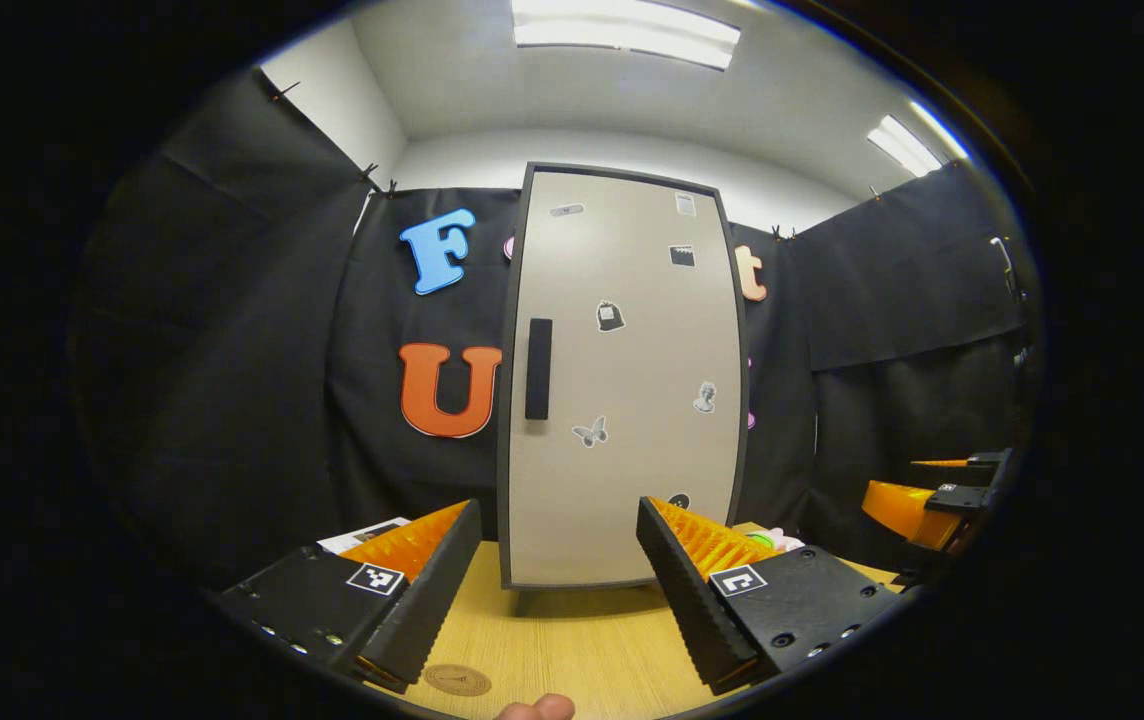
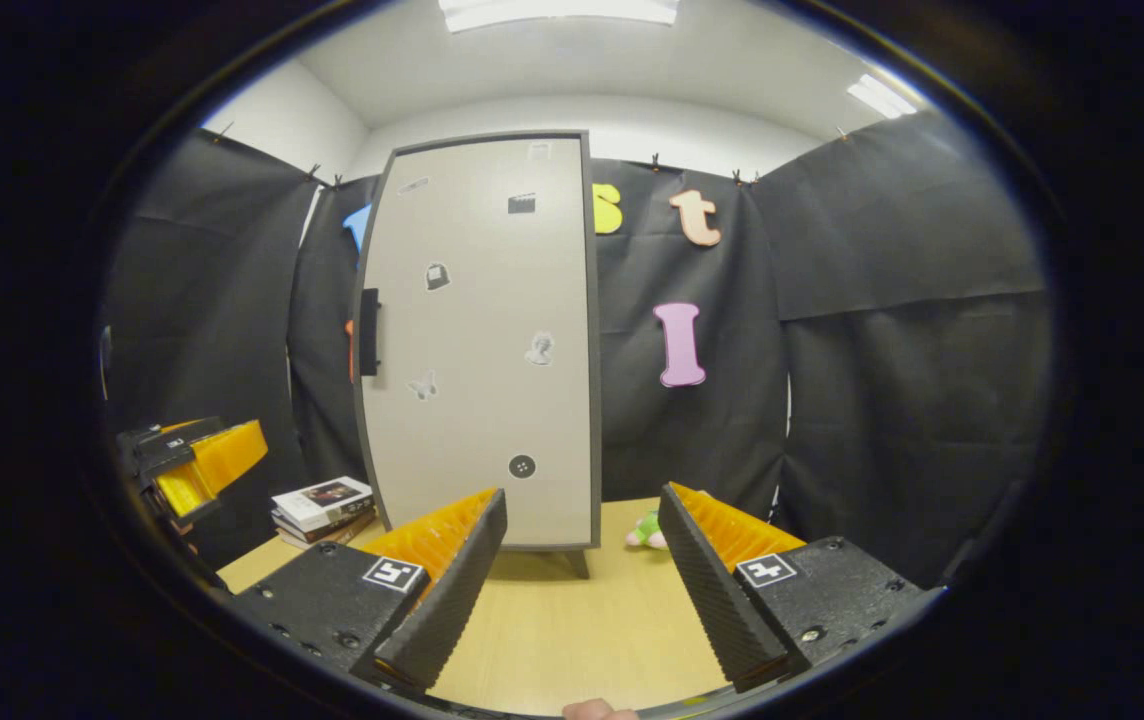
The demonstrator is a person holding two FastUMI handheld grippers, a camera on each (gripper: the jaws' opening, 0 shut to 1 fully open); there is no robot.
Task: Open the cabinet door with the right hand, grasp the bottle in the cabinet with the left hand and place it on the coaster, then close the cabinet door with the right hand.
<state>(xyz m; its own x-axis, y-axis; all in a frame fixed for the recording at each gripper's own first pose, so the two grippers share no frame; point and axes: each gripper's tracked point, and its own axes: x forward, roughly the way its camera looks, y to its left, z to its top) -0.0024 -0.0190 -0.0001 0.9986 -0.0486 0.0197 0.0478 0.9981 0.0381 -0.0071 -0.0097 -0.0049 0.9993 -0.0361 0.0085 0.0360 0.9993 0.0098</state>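
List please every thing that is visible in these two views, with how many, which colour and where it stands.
cabinet: one, beige door with dark frame, upright at the back of the table, door shut.
door handle: one, black, on the door's left edge.
stickers: several, dark and grey, spread over the door.
table: one, light wood, under everything.
coaster: one, brown, round, on the near table.
books: small stack, white on top, left of the cabinet.
soft toy: one, green and pink, right of the cabinet.
left gripper: open, empty, facing the door.
right gripper: open, empty, facing the cabinet.
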